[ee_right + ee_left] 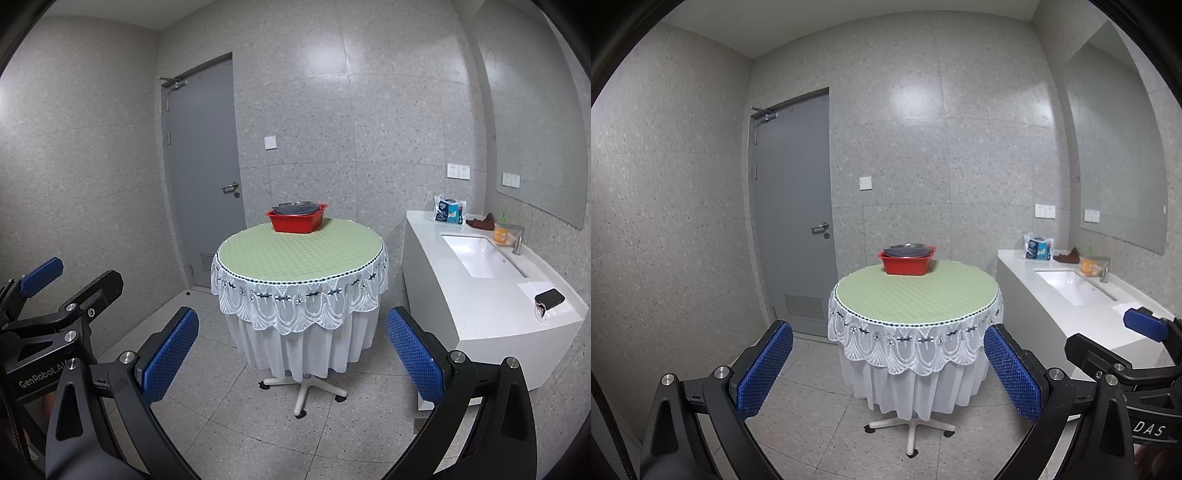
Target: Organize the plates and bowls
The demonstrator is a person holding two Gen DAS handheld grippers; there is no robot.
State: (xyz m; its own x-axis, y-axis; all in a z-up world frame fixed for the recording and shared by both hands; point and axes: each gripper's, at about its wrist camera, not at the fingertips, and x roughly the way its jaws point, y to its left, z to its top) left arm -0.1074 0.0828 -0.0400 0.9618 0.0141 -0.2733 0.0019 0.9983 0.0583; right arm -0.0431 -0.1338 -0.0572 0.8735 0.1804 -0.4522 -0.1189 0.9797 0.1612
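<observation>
the red basin (pixel 296 221) is hiding most of the dark dishes (pixel 295 207) stacked inside; only their rims are showing, too small to count. the lace tablecloth (pixel 299 306) is covering the table's post. the mirror (pixel 546 122) is running off frame.

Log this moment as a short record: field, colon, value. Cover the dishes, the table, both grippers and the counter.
dishes: dark bowls or plates stacked inside the red basin; exact count cannot be told
basin position: far side of the round table, on its green top
left gripper: open, empty, short of the table
right gripper: open, empty, short of the table
counter: white, with a sink, an orange bottle and a tissue pack
door: grey, shut
</observation>
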